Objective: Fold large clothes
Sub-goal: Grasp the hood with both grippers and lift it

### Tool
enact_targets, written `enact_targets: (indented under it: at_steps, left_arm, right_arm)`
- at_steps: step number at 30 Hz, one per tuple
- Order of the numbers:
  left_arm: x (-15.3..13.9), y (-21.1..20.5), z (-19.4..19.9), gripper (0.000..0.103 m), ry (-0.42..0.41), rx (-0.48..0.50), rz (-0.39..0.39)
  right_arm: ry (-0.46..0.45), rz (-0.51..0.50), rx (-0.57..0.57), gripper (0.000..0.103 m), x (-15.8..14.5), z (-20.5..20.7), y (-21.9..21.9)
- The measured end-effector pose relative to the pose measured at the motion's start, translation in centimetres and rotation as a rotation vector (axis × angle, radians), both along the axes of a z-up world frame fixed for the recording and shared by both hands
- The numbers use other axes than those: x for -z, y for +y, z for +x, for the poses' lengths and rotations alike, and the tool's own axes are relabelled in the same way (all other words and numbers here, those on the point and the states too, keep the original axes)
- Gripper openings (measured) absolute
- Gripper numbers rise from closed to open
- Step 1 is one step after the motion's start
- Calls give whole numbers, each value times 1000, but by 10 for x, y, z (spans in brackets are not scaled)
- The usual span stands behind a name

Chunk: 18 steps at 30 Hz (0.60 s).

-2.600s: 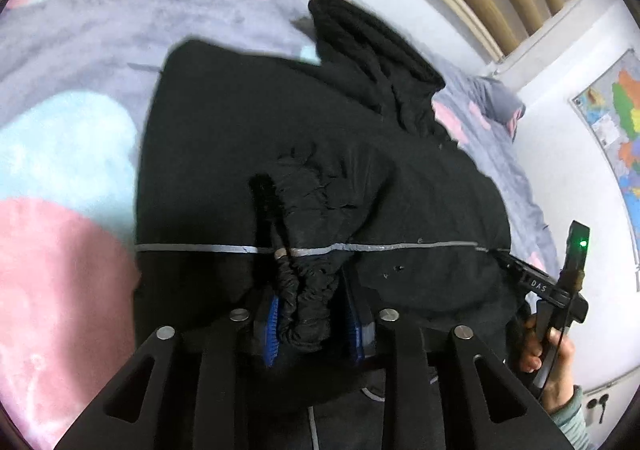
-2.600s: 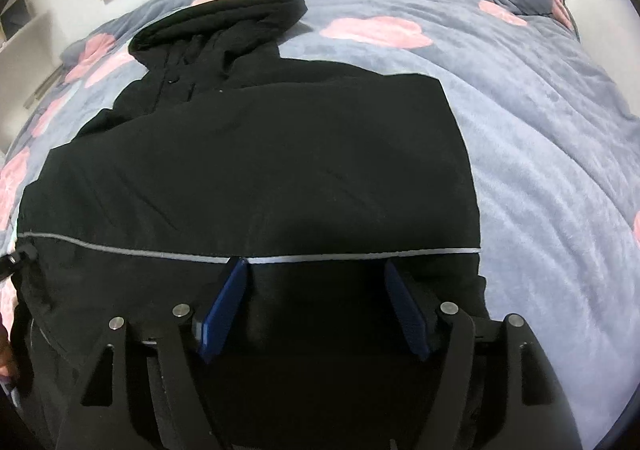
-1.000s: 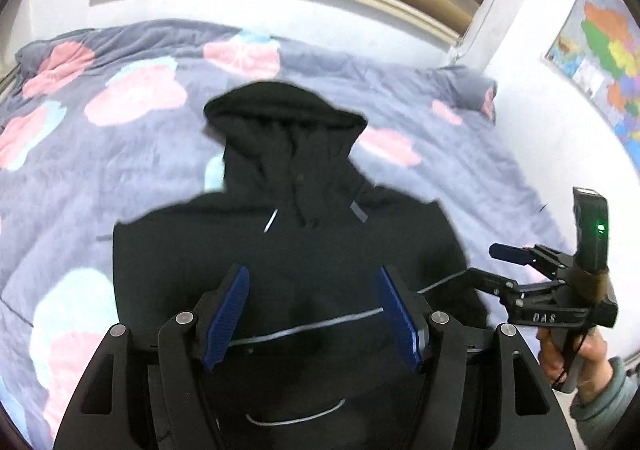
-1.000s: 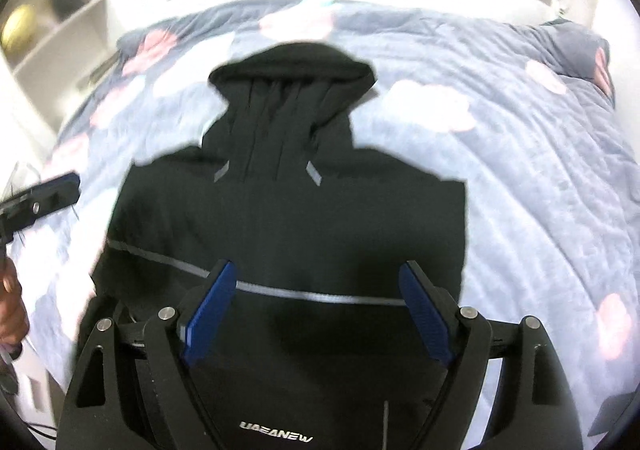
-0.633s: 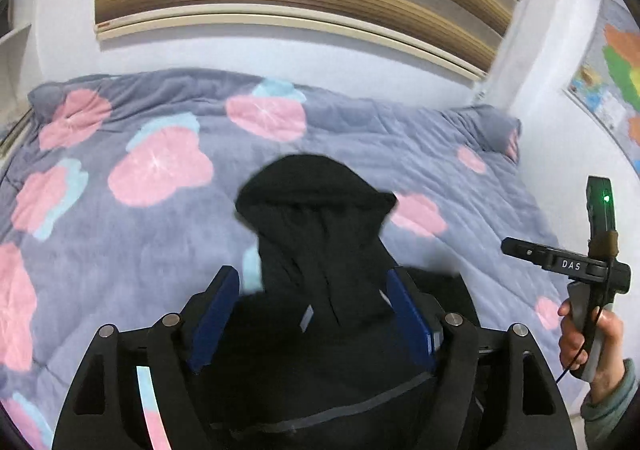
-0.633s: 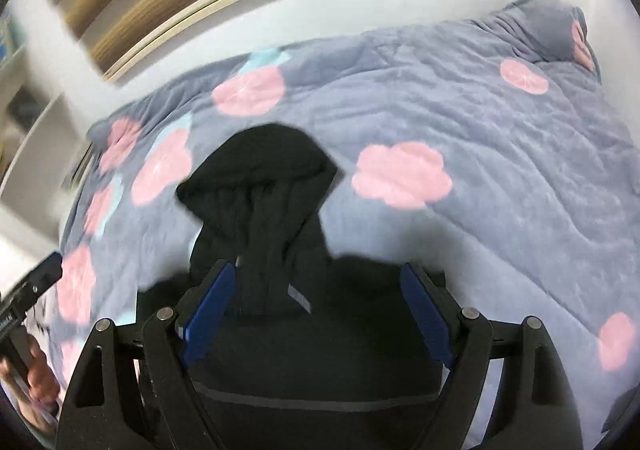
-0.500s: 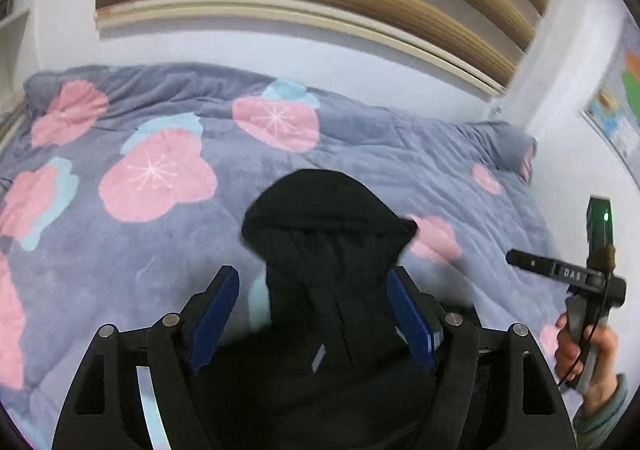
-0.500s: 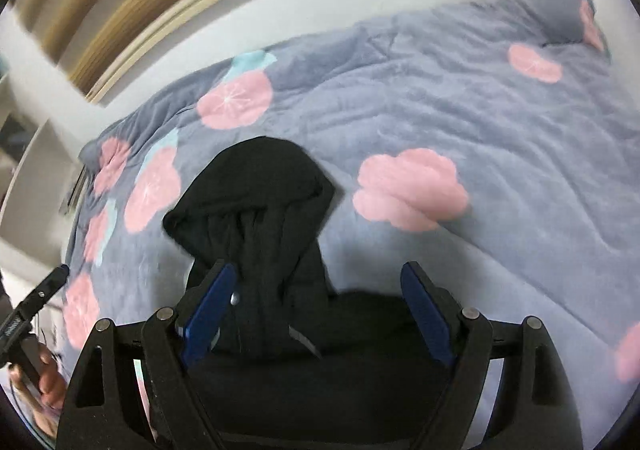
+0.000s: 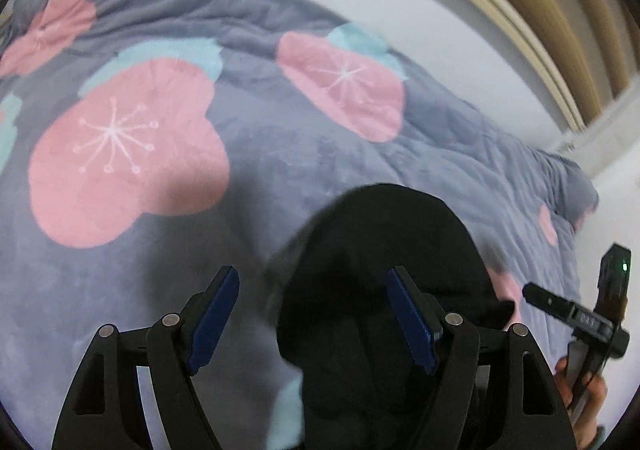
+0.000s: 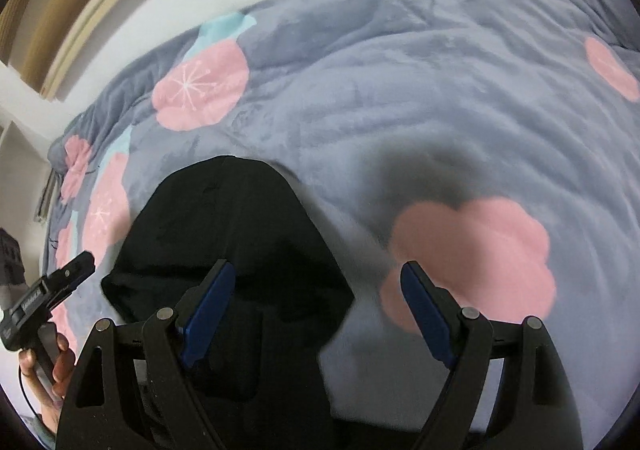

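Soft, even indoor light; both fisheye views bend and darken at the corners, motion blur smears the black hood, and dim shadows fall on the blanket beside it.

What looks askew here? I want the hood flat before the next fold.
Nothing damaged or spilled. The black hood lies on the grey floral blanket, a little rumpled near its base. Both grippers, left and right, hang open above it, holding nothing.

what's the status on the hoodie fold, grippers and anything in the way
Left gripper open, empty. Right gripper open, empty. Black hood flat on the blanket. Nothing in the way.
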<state>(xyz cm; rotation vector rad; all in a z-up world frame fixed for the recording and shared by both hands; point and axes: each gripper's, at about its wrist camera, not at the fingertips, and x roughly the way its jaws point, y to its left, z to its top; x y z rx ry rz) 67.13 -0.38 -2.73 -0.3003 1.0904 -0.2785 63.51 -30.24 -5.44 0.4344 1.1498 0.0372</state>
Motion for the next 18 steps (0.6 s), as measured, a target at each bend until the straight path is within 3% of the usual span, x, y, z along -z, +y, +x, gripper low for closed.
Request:
enact_targets:
  at_steps: [5,11,15,18]
  left_arm:
    - [39,0,18,77,86,7,-79]
    - [78,-14,-1,77,157,174,-110]
    - [89,-8,2,77,171,164,-160]
    - [91,-16,9,78,169,172,-145]
  right_arm:
    - [37,-5,-73,87,28,18,10]
    - [81,84,-197,86,67,8,23]
    - [93,159,-178,84,82,12,16]
    - [90,205,-181,76,86,22,18]
